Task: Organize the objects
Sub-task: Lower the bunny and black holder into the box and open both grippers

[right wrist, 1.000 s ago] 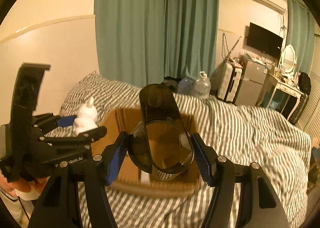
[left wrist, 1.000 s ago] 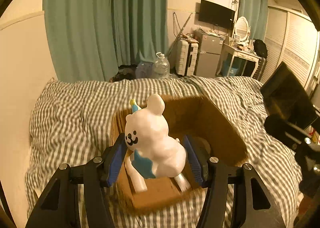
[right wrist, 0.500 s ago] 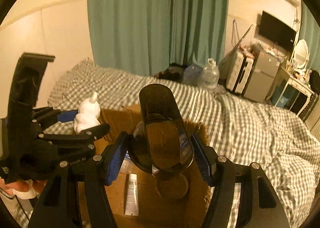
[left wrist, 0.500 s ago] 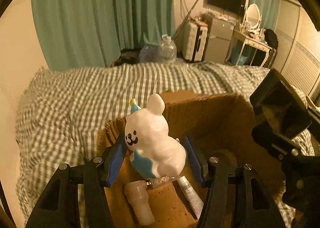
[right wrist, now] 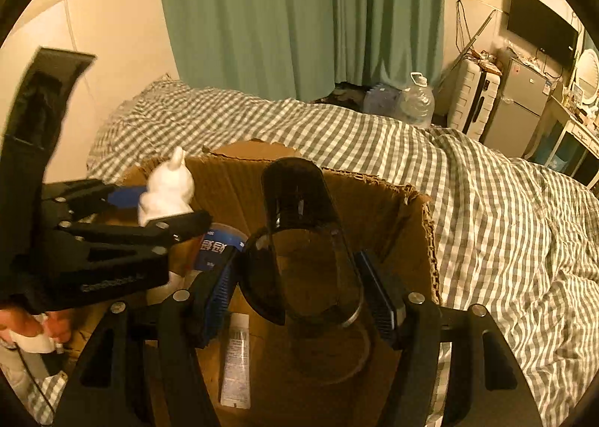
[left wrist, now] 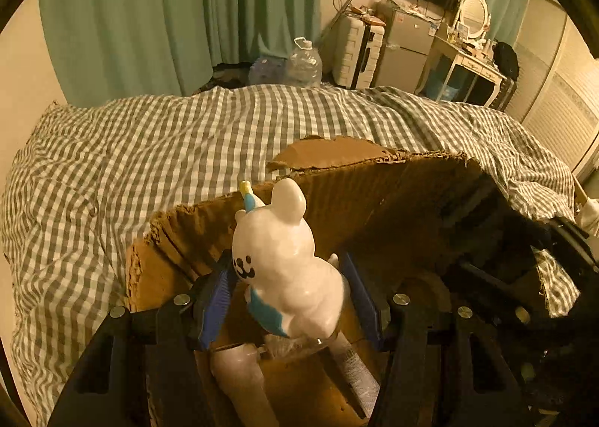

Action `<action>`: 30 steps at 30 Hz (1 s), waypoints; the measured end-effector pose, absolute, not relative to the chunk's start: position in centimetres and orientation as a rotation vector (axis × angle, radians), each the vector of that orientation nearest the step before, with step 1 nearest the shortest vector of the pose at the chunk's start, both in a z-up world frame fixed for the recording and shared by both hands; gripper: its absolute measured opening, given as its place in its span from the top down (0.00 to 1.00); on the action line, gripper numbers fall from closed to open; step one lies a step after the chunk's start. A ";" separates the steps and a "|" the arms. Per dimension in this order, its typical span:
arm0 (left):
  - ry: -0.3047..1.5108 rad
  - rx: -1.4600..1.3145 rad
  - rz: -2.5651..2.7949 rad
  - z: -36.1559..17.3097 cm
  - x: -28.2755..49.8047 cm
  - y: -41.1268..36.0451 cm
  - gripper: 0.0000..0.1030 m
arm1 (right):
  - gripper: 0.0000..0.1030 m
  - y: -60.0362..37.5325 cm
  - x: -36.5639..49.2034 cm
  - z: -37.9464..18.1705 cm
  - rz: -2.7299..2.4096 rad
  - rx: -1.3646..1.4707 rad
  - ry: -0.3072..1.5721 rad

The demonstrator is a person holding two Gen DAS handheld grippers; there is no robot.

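My left claw (left wrist: 288, 296) is clamped on a white bear figurine (left wrist: 284, 266), its blue pads pressed against the toy's flanks. The figurine stands upright in the grip, face toward 7 o'clock in the left wrist view, a small blue and yellow hat on its head. It hangs above the near left corner of an open cardboard box (left wrist: 374, 187), which sits on a bed with a checked cover (left wrist: 131, 164).

My right claw (right wrist: 299, 284) grips a dark, see-through plastic container (right wrist: 303, 239), pads tight on both sides of its wide lower part; the rounded upper end points to 12 o'clock. It hangs over the middle of the box.

In the right wrist view the left claw and figurine sit at 9 o'clock, over the box's left rim. On the box floor I see a white tube (right wrist: 236, 363) lying flat at 6 o'clock, and a blue-labelled can (right wrist: 217, 247) just beyond the left claw's tip. In the left wrist view a pale bottle (left wrist: 239, 378) lies directly below the figurine; whether they touch, I cannot tell.
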State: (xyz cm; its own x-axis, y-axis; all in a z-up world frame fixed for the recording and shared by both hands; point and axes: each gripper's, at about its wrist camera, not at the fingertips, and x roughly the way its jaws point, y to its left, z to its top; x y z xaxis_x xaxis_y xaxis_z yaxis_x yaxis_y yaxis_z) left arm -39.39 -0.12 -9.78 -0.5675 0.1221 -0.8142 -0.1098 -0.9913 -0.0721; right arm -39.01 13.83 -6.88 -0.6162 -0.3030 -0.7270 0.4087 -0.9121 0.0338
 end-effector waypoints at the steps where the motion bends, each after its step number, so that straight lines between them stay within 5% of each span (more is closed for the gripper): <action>1: -0.016 -1.386 2.681 -9.7 -39.3 -0.1 0.36 | 0.22 14.0 -38.8 -6.8 -2.513 1.085 0.187; 4: -0.006 -1.348 2.734 -8.8 -38.6 -0.4 0.18 | 0.20 14.4 -38.0 -6.3 -2.524 1.078 0.184; 30: 0.005 -0.760 2.956 10.3 -20.9 0.3 0.02 | 0.04 17.5 -20.3 10.4 -2.876 0.537 0.112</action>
State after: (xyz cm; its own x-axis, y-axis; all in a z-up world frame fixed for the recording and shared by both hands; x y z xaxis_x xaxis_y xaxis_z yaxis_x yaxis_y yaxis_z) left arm -20.89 0.28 10.31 -0.8723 0.0862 -0.4813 -0.0878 -0.9960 -0.0193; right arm -20.33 17.52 10.45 -0.9108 -0.1947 -0.3641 0.2224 -0.9743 -0.0351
